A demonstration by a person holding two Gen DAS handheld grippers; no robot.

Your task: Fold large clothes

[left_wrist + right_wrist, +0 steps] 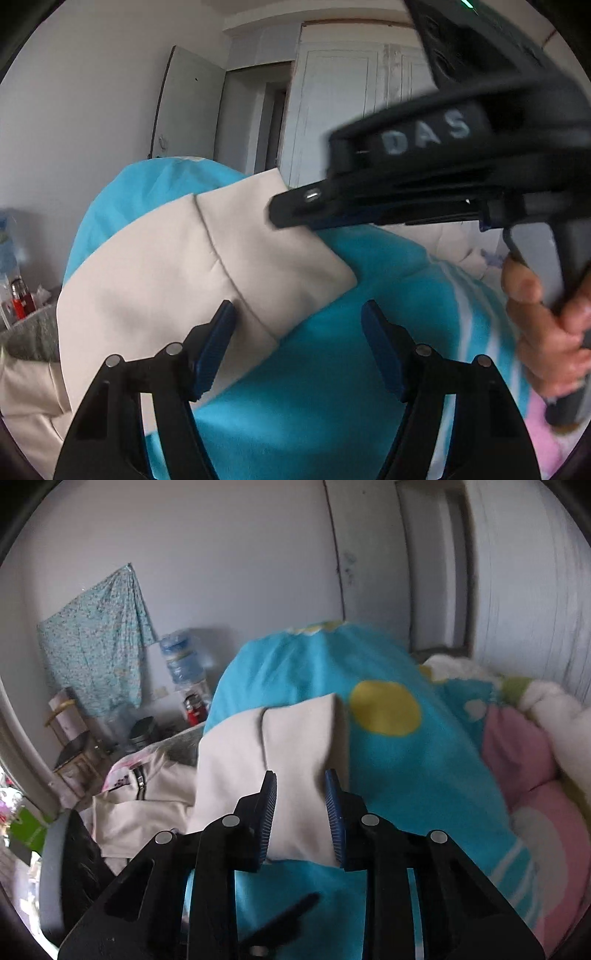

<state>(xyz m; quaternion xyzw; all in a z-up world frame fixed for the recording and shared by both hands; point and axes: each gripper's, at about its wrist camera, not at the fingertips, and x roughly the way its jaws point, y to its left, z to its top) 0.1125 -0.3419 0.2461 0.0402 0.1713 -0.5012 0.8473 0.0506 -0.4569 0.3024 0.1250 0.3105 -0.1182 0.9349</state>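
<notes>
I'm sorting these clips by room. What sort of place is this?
Probably a bedroom at home: a blue bedspread with a cream garment on it, a door and a water jug.

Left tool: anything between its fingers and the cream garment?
Nothing. In the left wrist view the left tool hangs open above the cream garment, with only blue bedding below.

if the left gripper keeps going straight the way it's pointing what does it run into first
Most likely the blue bedcover, right at the edge of the folded cream garment. The left gripper is open and empty; depth is uncertain.
</notes>
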